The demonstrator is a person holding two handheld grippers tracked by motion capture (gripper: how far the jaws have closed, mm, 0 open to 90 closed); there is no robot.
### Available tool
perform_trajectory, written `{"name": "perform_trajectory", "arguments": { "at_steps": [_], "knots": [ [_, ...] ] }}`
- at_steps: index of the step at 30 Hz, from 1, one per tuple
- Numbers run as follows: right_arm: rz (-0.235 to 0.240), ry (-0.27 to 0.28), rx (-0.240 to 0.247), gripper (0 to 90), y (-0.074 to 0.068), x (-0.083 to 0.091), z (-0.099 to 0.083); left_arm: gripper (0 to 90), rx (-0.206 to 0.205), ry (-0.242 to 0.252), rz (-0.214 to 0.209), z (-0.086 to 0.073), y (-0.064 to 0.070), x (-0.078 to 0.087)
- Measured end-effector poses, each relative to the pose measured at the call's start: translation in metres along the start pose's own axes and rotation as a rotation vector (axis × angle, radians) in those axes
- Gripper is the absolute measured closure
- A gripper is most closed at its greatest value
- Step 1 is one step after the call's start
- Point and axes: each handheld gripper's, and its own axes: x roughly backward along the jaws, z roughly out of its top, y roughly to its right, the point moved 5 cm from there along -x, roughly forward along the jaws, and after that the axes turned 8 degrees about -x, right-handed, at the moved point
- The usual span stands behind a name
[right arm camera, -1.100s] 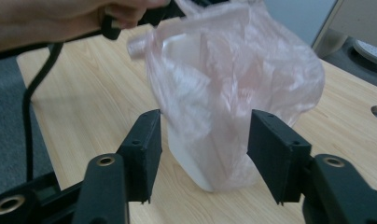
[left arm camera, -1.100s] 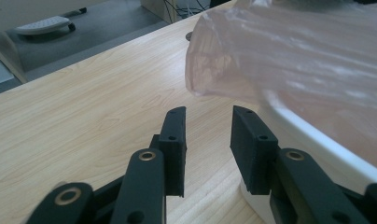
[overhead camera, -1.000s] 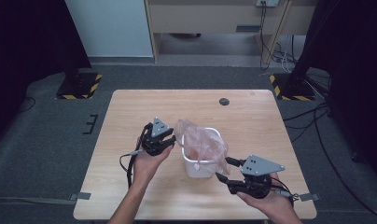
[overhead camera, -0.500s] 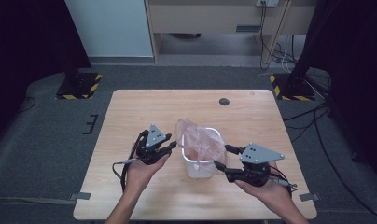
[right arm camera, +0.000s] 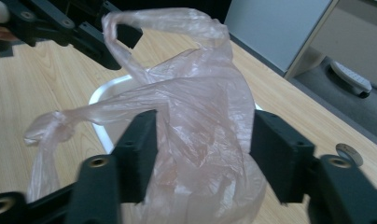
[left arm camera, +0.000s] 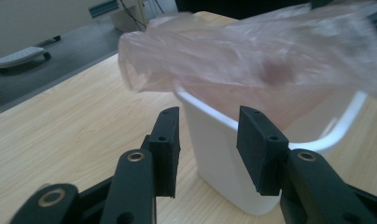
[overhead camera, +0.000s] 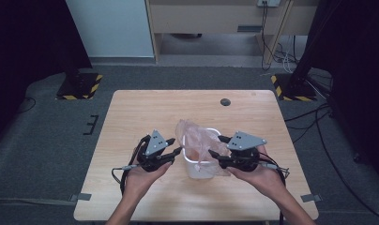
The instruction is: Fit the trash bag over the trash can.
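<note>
Grey carpet surrounds a light wooden surface (overhead camera: 145, 112), with black stands on hazard-striped bases at the far left and right corners of the floor. A small dark disc (overhead camera: 225, 101) lies near the far edge of the surface.

A white plastic bin (overhead camera: 199, 169) stands upright near the middle of the surface, toward the person's side. A thin pinkish translucent bag (overhead camera: 192, 136) sits in it, its loose upper part bunched above the rim and spilling over the side nearest the right claw.

Left claw (overhead camera: 178, 151): held just beside the bin's left wall, jaws parted, nothing between them; in the left gripper view the bin's wall and rim stand just beyond the tips.

Right claw (overhead camera: 216, 146): at the bin's right side, jaws wide apart. In the right gripper view the bag's loose film lies between them, not pinched.
</note>
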Motion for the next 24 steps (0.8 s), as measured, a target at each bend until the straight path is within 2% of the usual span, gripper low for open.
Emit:
{"name": "perform_trajectory", "arguments": {
  "at_steps": [2, 5, 6, 8, 18, 22, 24],
  "knots": [
    [0.004, -0.014, 0.004, 60.5, -0.001, -0.005, 0.000, 58.7, -0.002, 0.011, -0.013, 0.002, 0.003, 0.000],
    [0.024, -0.018, -0.007, 70.7, -0.003, -0.009, 0.001, 56.3, -0.013, 0.018, -0.023, 0.005, 0.007, 0.001],
    [0.025, -0.019, -0.010, 74.4, -0.003, -0.010, 0.001, 55.4, -0.028, 0.036, -0.026, 0.007, 0.007, 0.000],
    [0.040, -0.022, -0.036, 79.0, -0.003, -0.013, 0.002, 53.1, -0.034, 0.044, -0.033, 0.009, 0.008, 0.000],
    [0.095, -0.038, -0.076, 88.6, -0.008, -0.017, 0.004, 44.9, -0.035, 0.078, -0.072, 0.022, 0.014, -0.005],
    [0.106, -0.036, -0.073, 89.3, -0.009, -0.017, 0.004, 44.1, -0.032, 0.097, -0.071, 0.026, 0.016, -0.010],
    [0.110, -0.039, -0.076, 89.6, -0.009, -0.017, 0.004, 47.9, -0.025, 0.109, -0.063, 0.027, 0.015, -0.011]
  ]
}}
